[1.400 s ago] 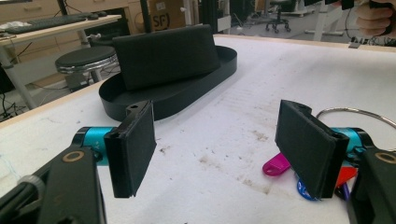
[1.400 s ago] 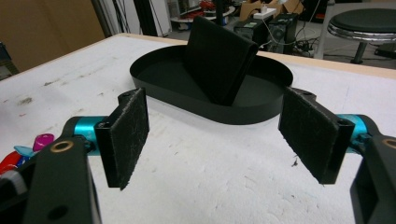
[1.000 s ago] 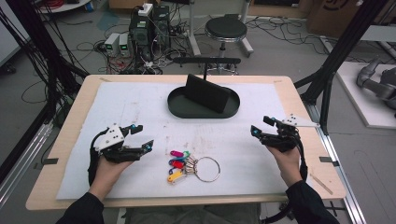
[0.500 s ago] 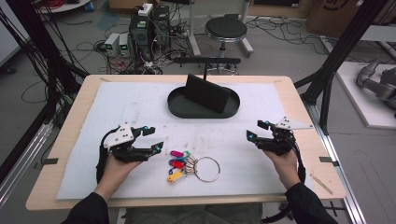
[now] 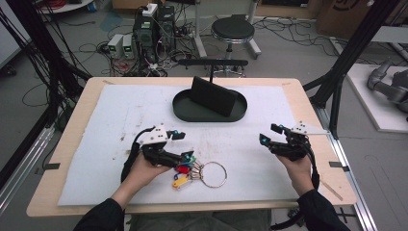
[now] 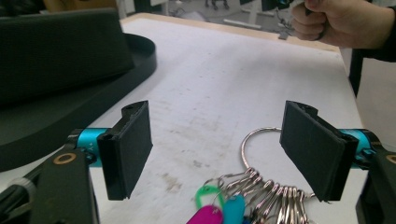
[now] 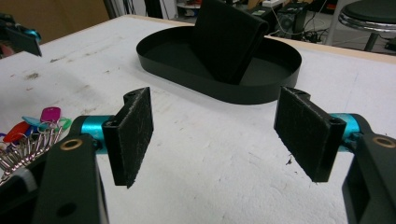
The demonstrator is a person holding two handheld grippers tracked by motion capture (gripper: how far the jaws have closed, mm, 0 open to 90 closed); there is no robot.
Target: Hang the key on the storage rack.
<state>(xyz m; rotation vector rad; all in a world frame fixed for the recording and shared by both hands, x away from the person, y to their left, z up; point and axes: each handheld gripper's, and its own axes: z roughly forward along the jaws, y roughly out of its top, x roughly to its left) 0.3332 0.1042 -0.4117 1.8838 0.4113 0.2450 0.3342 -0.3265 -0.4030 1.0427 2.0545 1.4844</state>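
**Desk:** What sat in the container?

**Photographer:** A black oval tray (image 5: 192, 113) lay at the far middle of the white-covered worktop (image 5: 120, 115), and a black slab-shaped stand (image 5: 212, 95) leaned tilted inside it. Nothing else showed in the tray.

**Desk:** And the keys?

**Photographer:** The key ring (image 5: 214, 174), hung with coloured tags (image 5: 183, 169) in green, red, blue and yellow, lay flat on the worktop on the person's side of the tray. The left hand-held gripper (image 5: 185, 147) was just above the tags, its jaws spread wide after opening further in the last moment, with nothing pressed between them. The right hand-held gripper (image 5: 269, 134) hovered well apart from the ring, off toward the tray's right end, its jaws also wide and empty.

**Desk:** What did the close views add?

**Photographer:** The left gripper view showed a row of small metal clips (image 6: 271, 198) threading the tags onto the ring, plus a pink tag (image 6: 205, 217), with the ring lying just ahead of the open jaws and the other hand (image 6: 345, 21) gripping its handle in the far corner. The right gripper view looked into the tray from the side and showed its low upright wall (image 7: 261, 91). The high view alone set both forearms against the tray.
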